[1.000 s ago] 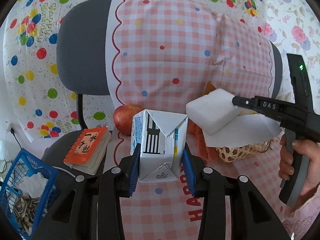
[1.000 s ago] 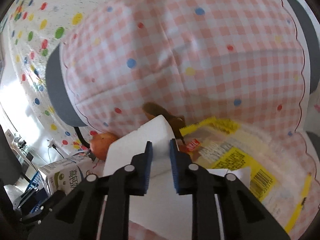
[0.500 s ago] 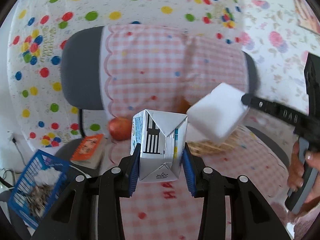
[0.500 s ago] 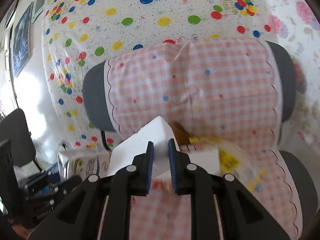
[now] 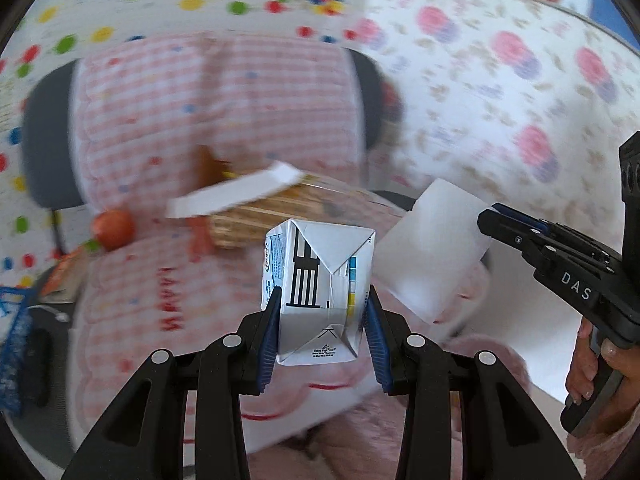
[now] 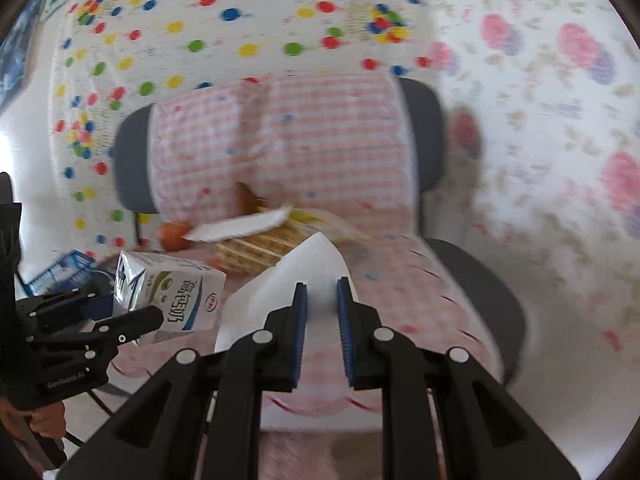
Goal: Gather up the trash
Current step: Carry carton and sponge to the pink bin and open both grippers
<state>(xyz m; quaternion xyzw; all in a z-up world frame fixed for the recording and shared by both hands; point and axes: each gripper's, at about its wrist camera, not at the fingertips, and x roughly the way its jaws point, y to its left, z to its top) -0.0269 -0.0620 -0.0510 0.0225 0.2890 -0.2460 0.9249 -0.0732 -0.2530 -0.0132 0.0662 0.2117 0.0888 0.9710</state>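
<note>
Holding, item one: a milk carton (image 5: 320,280) pinched between the blue pads of my left gripper (image 5: 322,322), lifted above the pink checked chair seat (image 5: 132,320); its long axis runs forward along the fingers, folded end toward me. Item two: a white foam block (image 6: 296,280) clamped in my right gripper (image 6: 321,308), one corner pointing up and away. Also logged: wicker basket (image 5: 256,216) on the seat with a white sheet (image 5: 236,196) across its rim, an apple (image 5: 114,224) to its left, blue crate (image 5: 16,332) at far left. Since a second ago both grippers have pulled back from the chair; the basket now sits farther off.
</note>
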